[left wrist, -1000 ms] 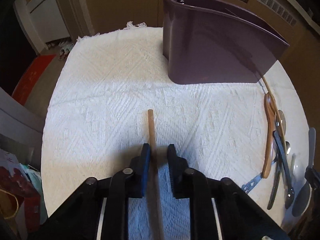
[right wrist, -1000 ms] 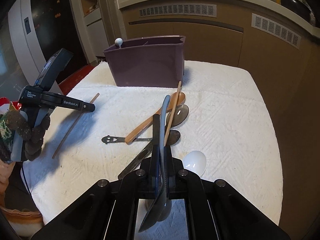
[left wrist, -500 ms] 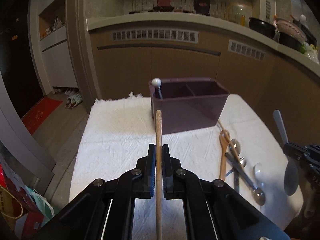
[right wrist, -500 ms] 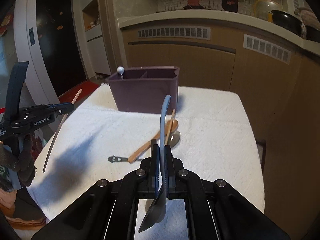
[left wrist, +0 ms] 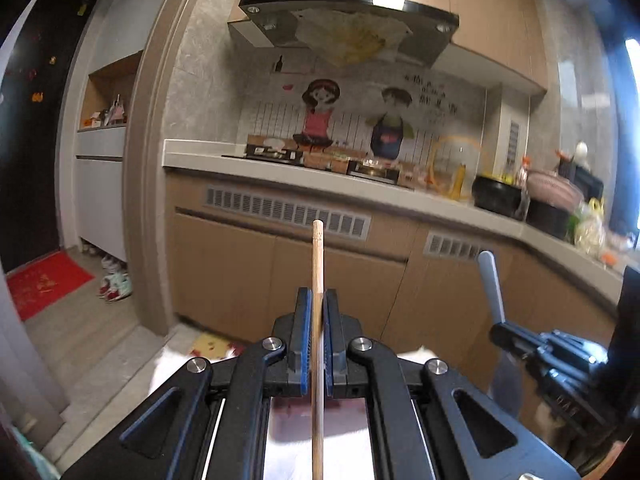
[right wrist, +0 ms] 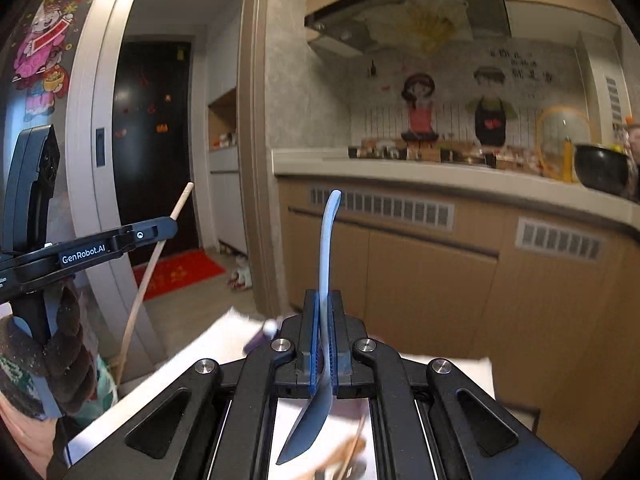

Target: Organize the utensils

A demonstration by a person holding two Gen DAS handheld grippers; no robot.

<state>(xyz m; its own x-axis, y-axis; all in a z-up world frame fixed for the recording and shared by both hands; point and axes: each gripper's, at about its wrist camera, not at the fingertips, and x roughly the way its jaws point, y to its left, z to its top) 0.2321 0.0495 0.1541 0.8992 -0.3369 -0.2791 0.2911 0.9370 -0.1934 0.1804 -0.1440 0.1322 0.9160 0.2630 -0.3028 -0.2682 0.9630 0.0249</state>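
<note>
1. Left gripper (left wrist: 316,300): clamped on a wooden chopstick (left wrist: 317,264), blue-lined pads pressed to either side of the shaft.
2. Chopstick: pointing up and ahead out of the jaws, squared tip lying against the vent grille (left wrist: 286,210) of the kitchen counter (left wrist: 280,176); lower end trailing back under the gripper body.
3. Right gripper (right wrist: 325,300): clenched on a blue-grey spatula (right wrist: 329,240), handle pinched between the pads.
4. Spatula: handle curving up past the fingertips toward the counter's vent grille; flat blade hanging below the jaws, nearer the camera.
5. From the right wrist view, left of the counter: the left gripper's black arm marked "GenRobot.AI" seen side-on, chopstick slanting through it, and a hand in a dark knitted glove (right wrist: 60,352) on the grip beneath.
6. From the left wrist view, right of and below the counter edge: the right gripper and its spatula, handle tip up.
7. Below the counter front in the right wrist view: edge of the white cloth (right wrist: 208,344), a blurred purple holder (right wrist: 260,338) on it, and blurred wooden utensils (right wrist: 344,456) close under the spatula blade.
8. On the counter: a black pot (right wrist: 600,172) at the right end; range hood (left wrist: 348,20) above; cartoon wall picture (left wrist: 352,116) behind.
</note>
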